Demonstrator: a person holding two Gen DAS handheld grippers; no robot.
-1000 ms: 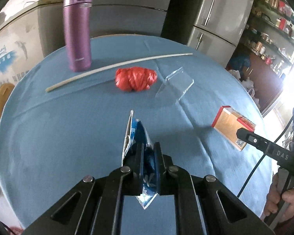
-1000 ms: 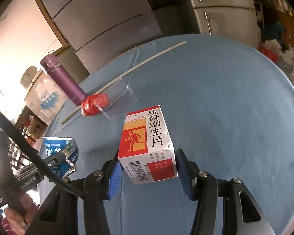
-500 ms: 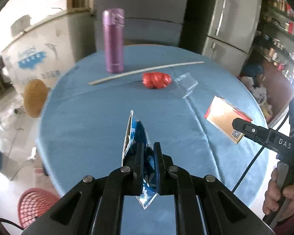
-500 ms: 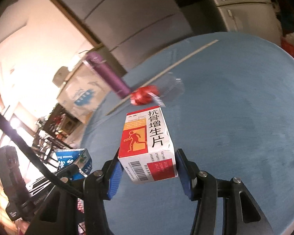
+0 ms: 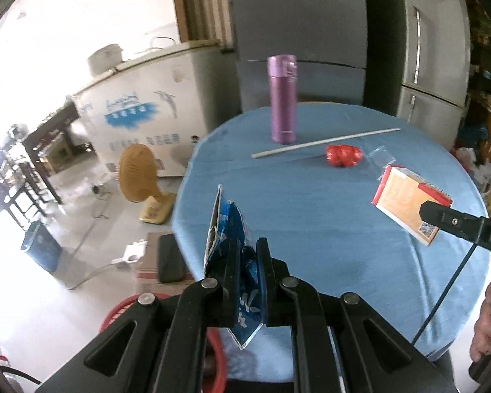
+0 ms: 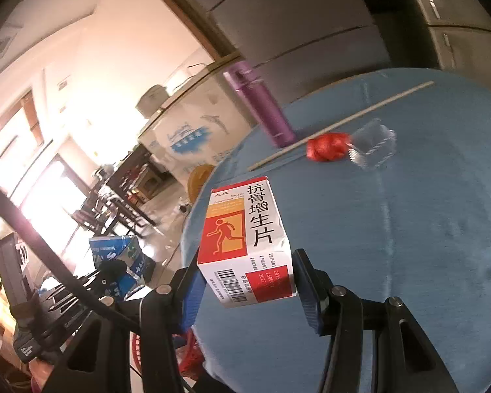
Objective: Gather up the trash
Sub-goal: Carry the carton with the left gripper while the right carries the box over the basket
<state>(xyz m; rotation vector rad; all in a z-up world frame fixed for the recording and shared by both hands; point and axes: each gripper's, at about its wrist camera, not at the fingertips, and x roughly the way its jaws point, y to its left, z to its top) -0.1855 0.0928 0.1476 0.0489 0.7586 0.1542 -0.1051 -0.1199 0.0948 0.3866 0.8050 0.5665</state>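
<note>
My left gripper (image 5: 248, 255) is shut on a flattened blue carton (image 5: 227, 229) and holds it above the near left edge of the round blue table (image 5: 327, 216). My right gripper (image 6: 248, 281) is shut on a red and white medicine box (image 6: 245, 239), held above the table's near edge; the box also shows in the left wrist view (image 5: 409, 203). The blue carton shows at the left in the right wrist view (image 6: 121, 255). On the far side of the table lie a crumpled red wrapper (image 5: 343, 155), a clear plastic tray (image 6: 373, 147) and a long thin stick (image 5: 324, 142).
A purple flask (image 5: 282, 98) stands upright at the table's far edge. A red basket (image 5: 131, 304) sits on the floor below the table's near left edge, partly hidden. A cardboard box (image 5: 154, 262), a fan (image 5: 137, 177) and a blue bin (image 5: 42, 245) stand on the floor at left.
Both grippers have pulled back and left from the table's middle toward its near left edge, each still holding its item. The floor and red basket have come into view.
</note>
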